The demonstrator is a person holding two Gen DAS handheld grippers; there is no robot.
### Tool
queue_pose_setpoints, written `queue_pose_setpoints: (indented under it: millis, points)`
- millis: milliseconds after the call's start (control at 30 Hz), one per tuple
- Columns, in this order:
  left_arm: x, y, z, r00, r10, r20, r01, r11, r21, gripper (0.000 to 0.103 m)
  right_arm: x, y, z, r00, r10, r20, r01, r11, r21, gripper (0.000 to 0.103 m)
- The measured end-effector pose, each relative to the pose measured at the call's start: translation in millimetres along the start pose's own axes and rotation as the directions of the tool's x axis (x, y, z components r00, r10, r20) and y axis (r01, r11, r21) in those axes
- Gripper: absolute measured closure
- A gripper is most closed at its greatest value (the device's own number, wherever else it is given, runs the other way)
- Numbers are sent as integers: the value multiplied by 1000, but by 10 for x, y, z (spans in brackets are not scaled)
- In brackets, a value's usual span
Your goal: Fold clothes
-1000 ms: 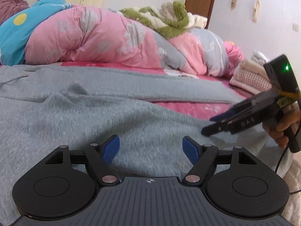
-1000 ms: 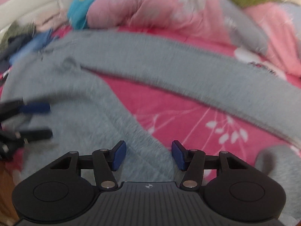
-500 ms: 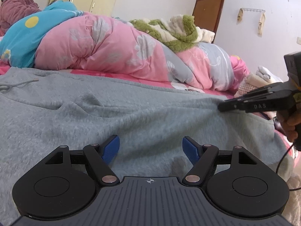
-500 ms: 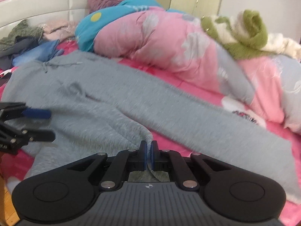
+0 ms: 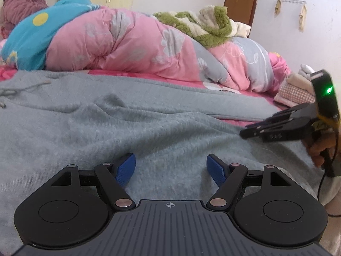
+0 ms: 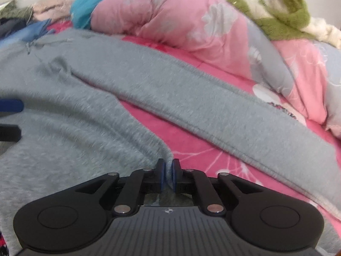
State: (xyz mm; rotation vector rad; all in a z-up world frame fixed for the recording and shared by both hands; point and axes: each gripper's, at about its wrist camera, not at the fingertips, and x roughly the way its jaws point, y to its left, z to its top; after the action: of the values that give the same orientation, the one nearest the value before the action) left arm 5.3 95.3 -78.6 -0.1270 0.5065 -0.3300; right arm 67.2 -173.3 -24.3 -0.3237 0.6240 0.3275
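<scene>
Grey sweatpants (image 5: 127, 123) lie spread across the bed, waistband and drawstring at the left, one leg (image 6: 191, 100) stretched along the pink sheet. My right gripper (image 6: 168, 171) is shut on the inner edge of the near leg, with grey cloth pinched between its blue pads. In the left wrist view the same right gripper (image 5: 247, 133) shows from the side, held by a hand at the right. My left gripper (image 5: 171, 167) stands open just above the near leg's cloth, nothing between its fingers. Its blue fingertip (image 6: 10, 105) shows at the left edge of the right wrist view.
A rolled pink, grey and blue quilt (image 5: 127, 47) with a green and cream blanket (image 5: 202, 27) on it lies along the far side of the bed. Folded clothes (image 5: 296, 89) are stacked at the right. A person in a maroon top (image 5: 19, 2) sits far left. Loose garments (image 6: 21, 23) lie near the headboard.
My right gripper went from open to shut on the near trouser leg's edge, then lowered towards the bed with it. The left gripper stayed open over the cloth.
</scene>
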Motion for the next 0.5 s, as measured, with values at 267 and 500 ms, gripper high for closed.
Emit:
queue_pose_setpoints:
  millis: [267, 500]
  points:
    - [-645, 91, -82, 997, 72, 9, -71, 997, -36, 29, -525, 33, -183, 995, 6, 99, -16, 995, 95, 61]
    - [-969, 206, -303, 988, 136, -67, -145, 977, -154, 29, -1000, 388, -585, 956, 230, 180, -275, 915, 294, 61]
